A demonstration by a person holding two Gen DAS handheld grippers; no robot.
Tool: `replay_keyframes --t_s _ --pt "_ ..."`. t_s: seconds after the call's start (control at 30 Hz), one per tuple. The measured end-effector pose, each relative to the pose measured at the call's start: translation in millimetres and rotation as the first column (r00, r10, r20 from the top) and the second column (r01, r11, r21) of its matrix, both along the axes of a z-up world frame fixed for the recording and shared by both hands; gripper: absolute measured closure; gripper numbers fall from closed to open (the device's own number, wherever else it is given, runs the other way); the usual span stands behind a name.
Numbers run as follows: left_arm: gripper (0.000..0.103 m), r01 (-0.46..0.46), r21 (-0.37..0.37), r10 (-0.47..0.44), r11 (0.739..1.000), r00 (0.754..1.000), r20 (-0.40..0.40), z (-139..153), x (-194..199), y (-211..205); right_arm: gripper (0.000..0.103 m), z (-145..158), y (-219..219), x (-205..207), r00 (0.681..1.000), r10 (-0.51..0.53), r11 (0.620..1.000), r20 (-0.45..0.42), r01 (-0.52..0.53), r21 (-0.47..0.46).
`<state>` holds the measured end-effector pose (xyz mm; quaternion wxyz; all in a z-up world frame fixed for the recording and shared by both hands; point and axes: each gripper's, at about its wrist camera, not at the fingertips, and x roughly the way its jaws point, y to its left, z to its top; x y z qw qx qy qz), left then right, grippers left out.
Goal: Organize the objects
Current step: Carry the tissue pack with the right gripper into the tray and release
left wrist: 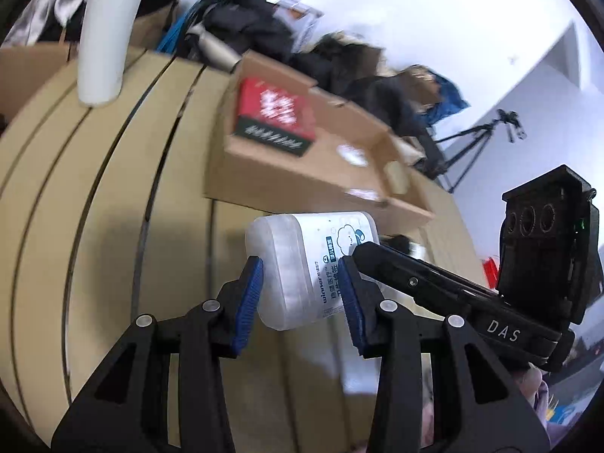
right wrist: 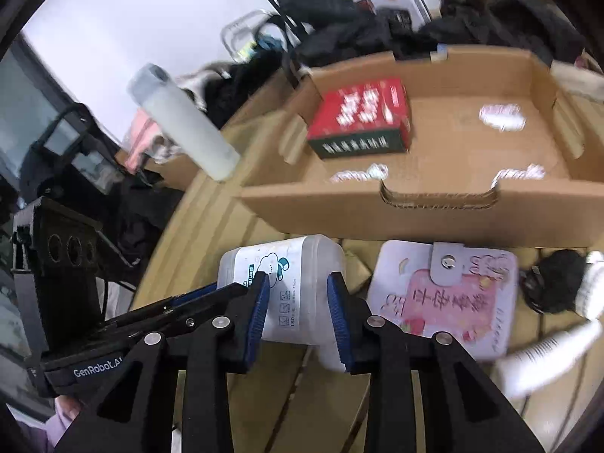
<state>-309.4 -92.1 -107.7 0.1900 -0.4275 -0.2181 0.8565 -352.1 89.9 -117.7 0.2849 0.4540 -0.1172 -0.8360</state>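
A translucent white plastic container with a blue-printed label lies on the slatted wooden table, in front of a cardboard tray. My left gripper has its blue pads against the container's two sides. My right gripper clamps the same container from the other end. Each wrist view shows the other gripper's black body beside the container. A red and green box sits inside the tray at its left end.
A pink snap-button card wallet lies right of the container, then a black fuzzy item and a white tube. A white post stands on the table. Dark clothes pile behind the tray, and a tripod stands beyond the table.
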Motion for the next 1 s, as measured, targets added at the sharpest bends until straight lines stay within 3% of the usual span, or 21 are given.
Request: replay_keyframes --t_s 0.13,0.33,0.53,0.67,0.77,0.9,1.0 --pt "0.067 0.021 -0.033 -0.022 0.999 0.999 -0.036 29 64 28 0.071 33 23 62 1.0 -0.019 1.0 -0.018 0.018 -0.013" --pt "0.066 0.085 -0.016 -0.086 0.996 0.995 -0.042 37 149 66 0.072 54 61 162 0.996 -0.063 0.998 -0.057 0.063 0.0" --pt "0.066 0.119 -0.035 -0.12 0.992 0.992 -0.047 46 164 83 0.072 57 83 199 0.991 -0.113 0.994 -0.065 0.113 0.0" --pt "0.066 0.122 -0.034 -0.123 0.992 0.991 -0.057 56 152 88 0.072 68 90 201 0.988 -0.125 0.992 -0.095 0.124 -0.013" --pt "0.066 0.111 -0.086 -0.119 0.99 0.988 -0.101 79 121 90 0.072 78 90 182 0.987 -0.123 0.992 -0.105 0.122 -0.014" --pt "0.065 0.126 -0.142 -0.152 0.982 0.968 -0.198 140 48 84 0.072 117 85 126 0.98 -0.112 0.994 -0.163 0.11 -0.022" --pt "0.065 0.144 -0.173 -0.181 0.974 0.958 -0.221 169 -4 79 0.072 154 76 75 0.97 -0.11 0.994 -0.217 0.106 -0.029"
